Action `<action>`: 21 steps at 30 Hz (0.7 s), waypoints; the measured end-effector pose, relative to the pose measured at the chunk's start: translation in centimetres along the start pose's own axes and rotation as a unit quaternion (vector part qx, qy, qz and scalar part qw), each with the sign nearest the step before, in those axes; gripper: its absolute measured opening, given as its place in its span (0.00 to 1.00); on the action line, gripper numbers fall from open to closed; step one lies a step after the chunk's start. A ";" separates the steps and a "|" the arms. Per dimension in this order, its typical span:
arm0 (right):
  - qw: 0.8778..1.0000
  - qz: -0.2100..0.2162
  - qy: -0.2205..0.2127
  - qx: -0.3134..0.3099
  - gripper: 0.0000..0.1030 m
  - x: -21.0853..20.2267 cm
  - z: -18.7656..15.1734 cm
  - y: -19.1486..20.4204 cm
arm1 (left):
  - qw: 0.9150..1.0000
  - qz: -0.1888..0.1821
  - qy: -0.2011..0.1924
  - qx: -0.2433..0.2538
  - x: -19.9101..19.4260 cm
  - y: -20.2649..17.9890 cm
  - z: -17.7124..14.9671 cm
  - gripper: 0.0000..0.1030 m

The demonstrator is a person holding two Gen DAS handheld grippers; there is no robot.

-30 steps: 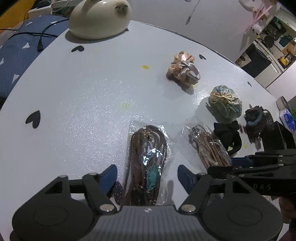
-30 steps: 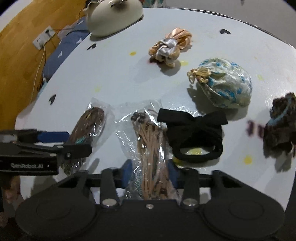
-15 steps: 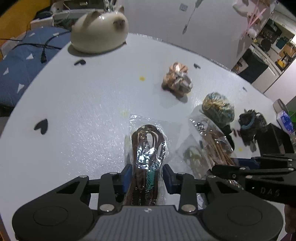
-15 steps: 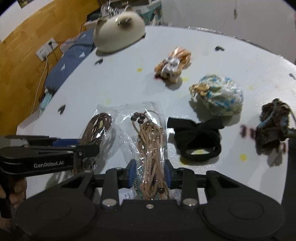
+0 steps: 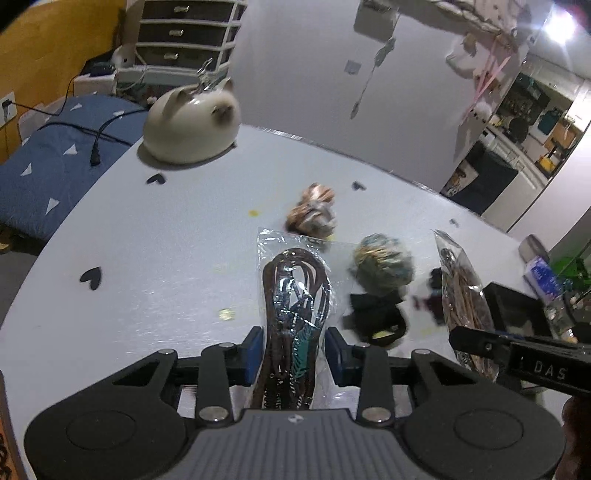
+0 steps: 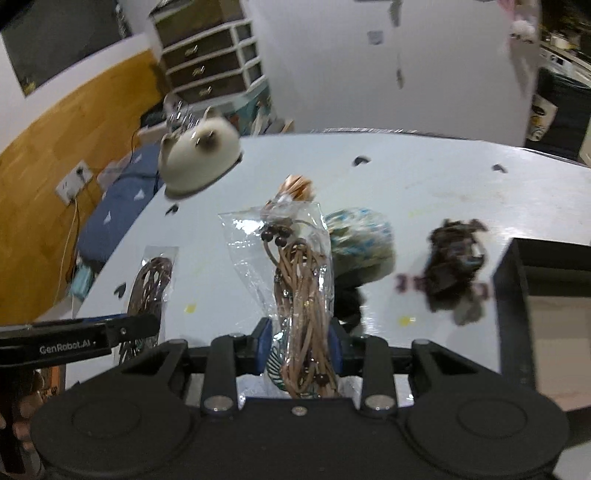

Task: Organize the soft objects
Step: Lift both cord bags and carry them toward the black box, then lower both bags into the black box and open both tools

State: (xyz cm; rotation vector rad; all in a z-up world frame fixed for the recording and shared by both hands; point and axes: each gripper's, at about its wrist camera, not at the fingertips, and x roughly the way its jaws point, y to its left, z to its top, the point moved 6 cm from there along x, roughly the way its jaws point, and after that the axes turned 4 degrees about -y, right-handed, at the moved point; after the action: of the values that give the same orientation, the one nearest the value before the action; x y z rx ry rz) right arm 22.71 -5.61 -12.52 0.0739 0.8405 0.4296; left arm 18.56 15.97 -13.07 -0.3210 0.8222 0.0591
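Note:
My left gripper (image 5: 293, 352) is shut on a clear bag of dark brown cord (image 5: 295, 291) and holds it above the white table (image 5: 147, 258). My right gripper (image 6: 299, 345) is shut on a clear bag of tan beaded cord (image 6: 303, 288), also lifted. Each bag shows in the other view: the tan one (image 5: 461, 295) and the brown one (image 6: 151, 280). On the table lie a peach scrunchie (image 5: 312, 214), a blue-patterned pouch (image 5: 384, 264), a black bow hair tie (image 5: 375, 317) and a dark frilly scrunchie (image 6: 452, 262).
A cream cat-shaped plush (image 5: 192, 122) sits at the table's far left. A black open box (image 6: 546, 295) stands at the right edge. A blue bed (image 5: 48, 162) and a drawer unit (image 5: 184, 33) lie beyond the table.
The left gripper has closed on the brown cord bag. Both grippers have lifted their bags off the table and tilted up, so the room beyond comes into view.

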 end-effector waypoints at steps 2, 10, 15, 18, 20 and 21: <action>1.000 0.002 -0.010 0.011 0.32 -1.1 0.1 -1.3 | 1.000 -0.004 -0.009 -0.002 -0.6 -1.3 0.1 0.36; 0.998 -0.027 -0.032 0.038 0.32 -5.4 0.1 -8.4 | 0.999 -0.019 -0.026 0.008 -1.3 -8.4 -0.2 0.36; 0.997 -0.036 -0.037 0.050 0.32 -7.2 0.2 -13.0 | 0.999 -0.031 -0.028 0.016 -0.8 -13.4 -0.8 0.36; 0.997 -0.040 -0.039 0.057 0.32 -8.1 0.3 -15.8 | 0.999 -0.039 -0.027 0.019 -0.2 -16.4 -1.0 0.36; 0.996 -0.043 -0.042 0.062 0.32 -8.5 0.4 -17.7 | 0.998 -0.045 -0.026 0.020 0.3 -18.3 -1.1 0.36; 0.996 -0.045 -0.042 0.065 0.32 -8.7 0.4 -18.5 | 0.998 -0.049 -0.026 0.019 0.6 -19.2 -1.1 0.36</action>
State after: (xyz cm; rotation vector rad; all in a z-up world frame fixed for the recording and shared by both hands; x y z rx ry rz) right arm 24.19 -25.90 -10.38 0.1722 0.7846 0.2855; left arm 21.56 -2.70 -9.27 -0.3231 0.7550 -0.0401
